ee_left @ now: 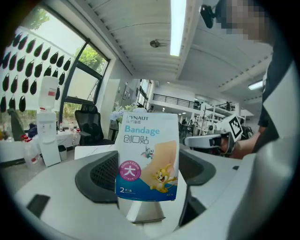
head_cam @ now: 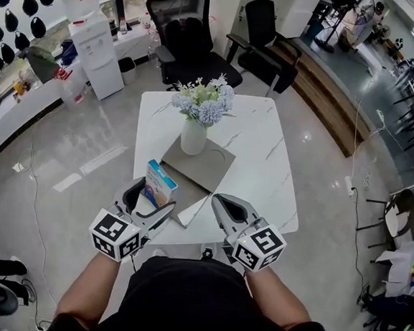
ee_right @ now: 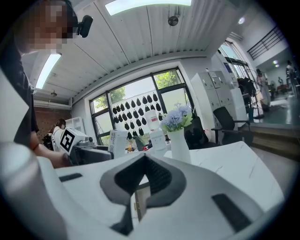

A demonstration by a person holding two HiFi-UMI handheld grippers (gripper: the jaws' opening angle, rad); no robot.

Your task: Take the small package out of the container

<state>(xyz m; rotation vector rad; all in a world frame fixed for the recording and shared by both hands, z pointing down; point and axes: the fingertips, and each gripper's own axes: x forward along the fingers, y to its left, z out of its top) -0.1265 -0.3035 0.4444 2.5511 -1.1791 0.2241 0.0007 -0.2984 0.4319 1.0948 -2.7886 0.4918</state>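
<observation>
At the near edge of a white table [head_cam: 266, 152], the left gripper [head_cam: 156, 206] clamps a small bandage package [head_cam: 160, 183] upright, close to the near left corner of a grey mat [head_cam: 210, 170] bearing a flower vase [head_cam: 193, 137]. The right gripper [head_cam: 218, 200], jaws together and empty, hovers alongside. The table's right half lies bare.

From your head view, your left gripper [head_cam: 150, 199] covers the lower part of the bandage package [head_cam: 160, 181], and your torso hides the near edge of the table [head_cam: 264, 173]. The package's print is too small to read there. In the left gripper view, the package blocks most of the flowers [ee_left: 116, 114] behind it.
</observation>
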